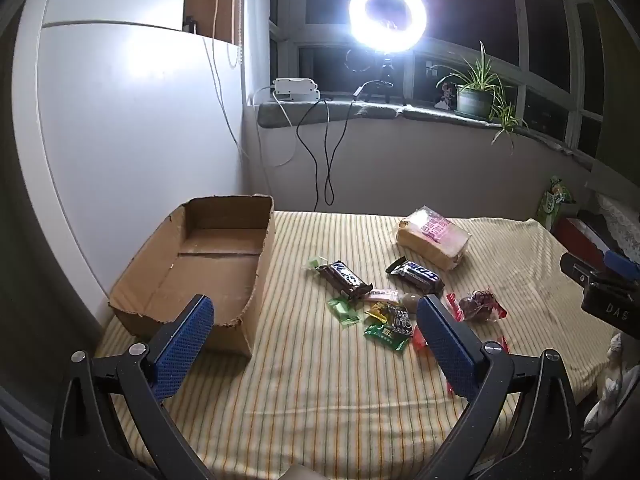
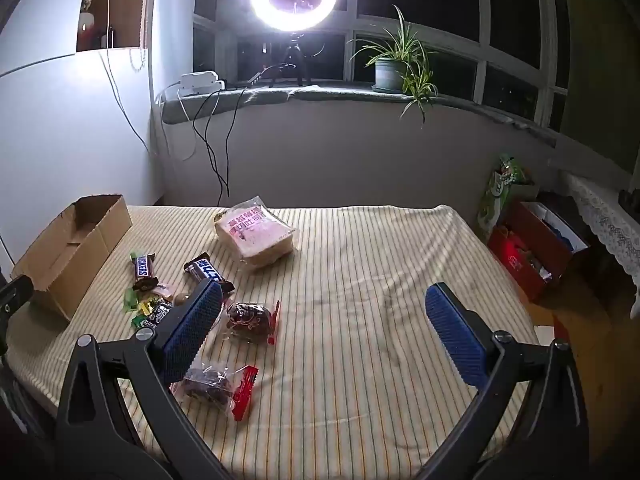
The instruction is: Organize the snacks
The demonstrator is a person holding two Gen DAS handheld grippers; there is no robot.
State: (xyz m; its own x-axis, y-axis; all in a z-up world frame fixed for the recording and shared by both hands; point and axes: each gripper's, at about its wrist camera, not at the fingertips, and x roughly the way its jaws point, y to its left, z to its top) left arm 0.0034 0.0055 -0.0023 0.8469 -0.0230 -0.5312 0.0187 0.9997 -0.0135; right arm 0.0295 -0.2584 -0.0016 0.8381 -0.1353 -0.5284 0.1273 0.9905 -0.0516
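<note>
An open cardboard box [image 1: 208, 264] stands empty at the left of the striped tablecloth [image 1: 340, 380]; it also shows in the right wrist view [image 2: 72, 248]. Two Snickers bars [image 1: 343, 278] [image 1: 416, 275], a bagged bread loaf [image 1: 434, 236], several small candies [image 1: 384, 322] and red-edged bags of dark dried fruit [image 2: 250, 316] [image 2: 214, 384] lie mid-table. My left gripper [image 1: 316, 328] is open and empty, hovering above the table between box and candies. My right gripper [image 2: 324, 320] is open and empty, its left finger above the fruit bags.
A bright ring light [image 1: 387, 12] and a potted plant [image 1: 476, 92] stand on the window sill behind the table, with cables hanging down. A red box [image 2: 532, 248] and green bag [image 2: 500, 188] sit on the floor at right. The wall is at left.
</note>
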